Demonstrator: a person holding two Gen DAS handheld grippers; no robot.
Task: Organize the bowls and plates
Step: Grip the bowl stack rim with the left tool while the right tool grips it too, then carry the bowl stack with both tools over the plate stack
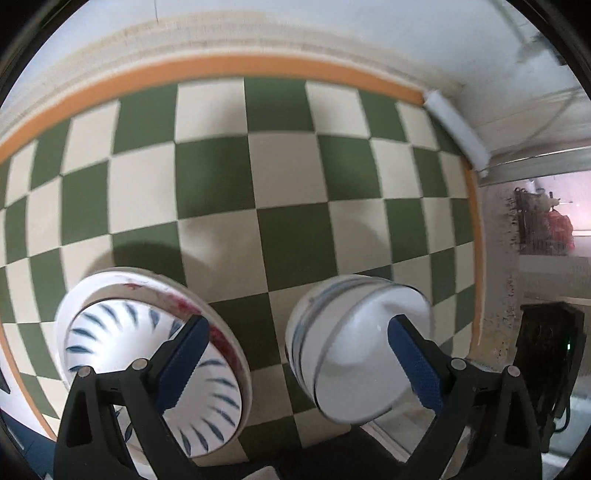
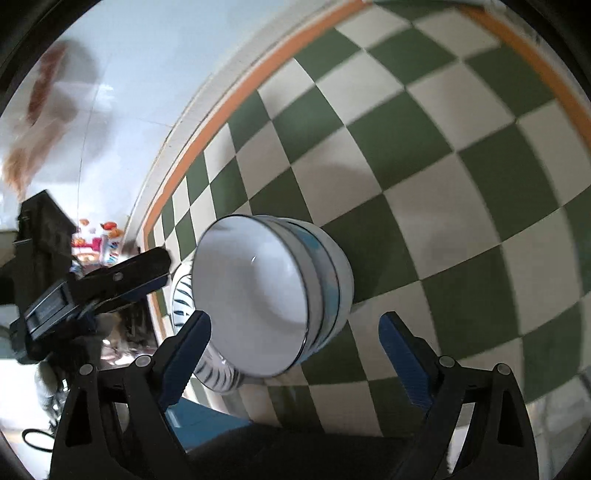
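Observation:
In the left wrist view a stack of plates [image 1: 122,343], the top one white with blue leaf strokes and a red-patterned one under it, sits on the green-and-cream checkered cloth [image 1: 221,177]. Right of it stands a stack of white bowls [image 1: 343,343]. My left gripper [image 1: 295,354] is open above both stacks, one finger over each, holding nothing. In the right wrist view the bowl stack [image 2: 273,291] sits close in front, with the blue-stroked plate [image 2: 184,295] behind it. My right gripper [image 2: 295,347] is open and empty just above the bowls. The left gripper [image 2: 110,280] shows at the left.
The cloth has an orange border [image 1: 229,68] and covers the table; a white wall [image 1: 295,22] runs behind it. The table's right edge [image 1: 476,258] drops to a dark object [image 1: 550,362] on the floor. A dark box [image 2: 40,229] stands left of the table.

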